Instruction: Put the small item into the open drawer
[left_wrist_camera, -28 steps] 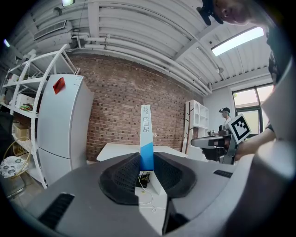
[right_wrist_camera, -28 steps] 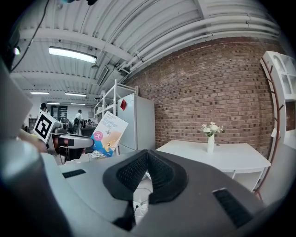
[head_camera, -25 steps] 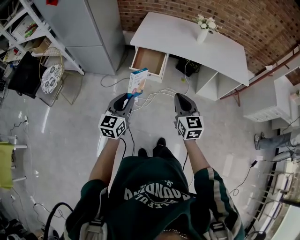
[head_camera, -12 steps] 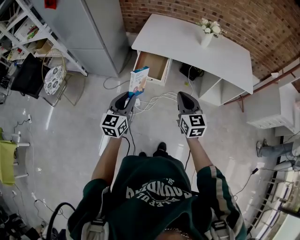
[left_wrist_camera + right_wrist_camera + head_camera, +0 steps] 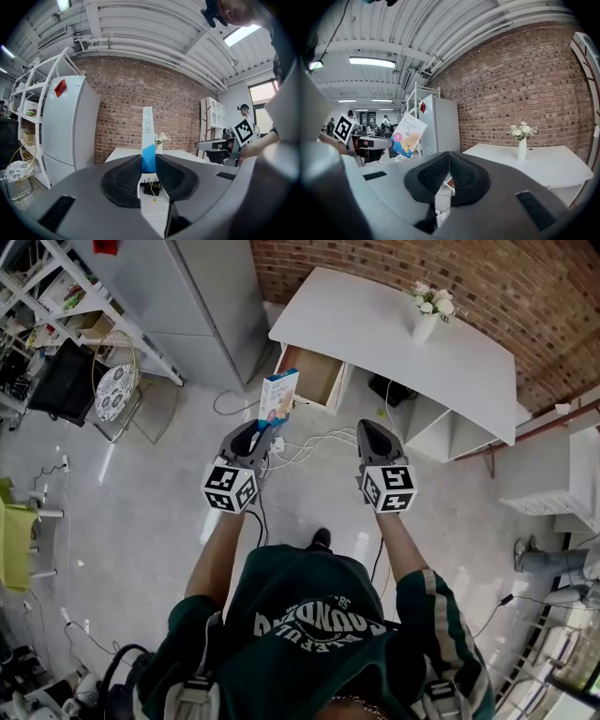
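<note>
A small blue-and-white carton [image 5: 277, 399] stands upright between the jaws of my left gripper [image 5: 256, 434], which is shut on its lower end. In the left gripper view the carton [image 5: 148, 140] shows edge-on, and the pads of the left gripper [image 5: 148, 161] press on both its sides. It also shows in the right gripper view, where the carton [image 5: 408, 136] is at the left. My right gripper [image 5: 373, 432] is level with the left one, shut and empty; its pads meet in the right gripper view [image 5: 449, 157]. The open drawer [image 5: 314, 374] juts from the white desk [image 5: 394, 329] just beyond the carton.
A vase of flowers [image 5: 427, 320] stands on the desk. A grey fridge [image 5: 211, 296] and a shelf rack [image 5: 56, 306] are at the left, with a wire chair [image 5: 117, 390] beside them. Cables [image 5: 309, 442] lie on the floor before the drawer. White open shelves [image 5: 441, 427] stand under the desk's right end.
Both grippers have moved forward toward the desk, the carton still in the left one. The desk and drawer now sit nearer in the head view.
</note>
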`<control>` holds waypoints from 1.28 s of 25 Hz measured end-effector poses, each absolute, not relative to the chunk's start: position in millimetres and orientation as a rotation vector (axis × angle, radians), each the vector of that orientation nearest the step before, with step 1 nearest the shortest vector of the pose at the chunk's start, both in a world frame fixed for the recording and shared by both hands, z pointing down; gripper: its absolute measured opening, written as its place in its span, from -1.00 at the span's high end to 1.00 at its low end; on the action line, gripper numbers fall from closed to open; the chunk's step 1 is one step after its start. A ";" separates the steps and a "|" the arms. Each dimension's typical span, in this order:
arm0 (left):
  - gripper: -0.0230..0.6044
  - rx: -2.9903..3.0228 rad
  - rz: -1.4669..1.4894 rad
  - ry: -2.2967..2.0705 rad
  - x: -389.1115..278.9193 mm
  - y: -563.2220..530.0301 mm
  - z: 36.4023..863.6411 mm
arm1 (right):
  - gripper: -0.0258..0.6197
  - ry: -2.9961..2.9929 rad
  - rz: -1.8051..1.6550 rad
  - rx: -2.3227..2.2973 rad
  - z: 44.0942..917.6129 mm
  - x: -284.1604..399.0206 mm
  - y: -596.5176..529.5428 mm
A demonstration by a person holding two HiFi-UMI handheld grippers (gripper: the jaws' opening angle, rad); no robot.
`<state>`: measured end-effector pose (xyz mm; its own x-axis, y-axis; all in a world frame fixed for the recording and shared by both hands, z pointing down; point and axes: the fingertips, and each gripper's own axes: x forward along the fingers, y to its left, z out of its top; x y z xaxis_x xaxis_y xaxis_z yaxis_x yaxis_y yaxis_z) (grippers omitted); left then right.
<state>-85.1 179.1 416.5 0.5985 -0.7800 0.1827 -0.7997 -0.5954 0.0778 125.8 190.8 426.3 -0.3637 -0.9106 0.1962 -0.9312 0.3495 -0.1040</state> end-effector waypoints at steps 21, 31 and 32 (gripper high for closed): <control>0.59 2.630 0.175 -1.316 -60.8 160.5 433.2 | 0.84 -2.502 0.295 1.650 432.3 136.0 170.7; 0.59 2.635 0.165 -1.286 -60.8 94.1 436.5 | 0.84 -2.482 0.295 1.651 434.3 130.2 109.0; 0.59 2.635 0.163 -1.287 -62.6 85.3 436.5 | 0.84 -2.482 0.295 1.648 434.3 127.8 100.6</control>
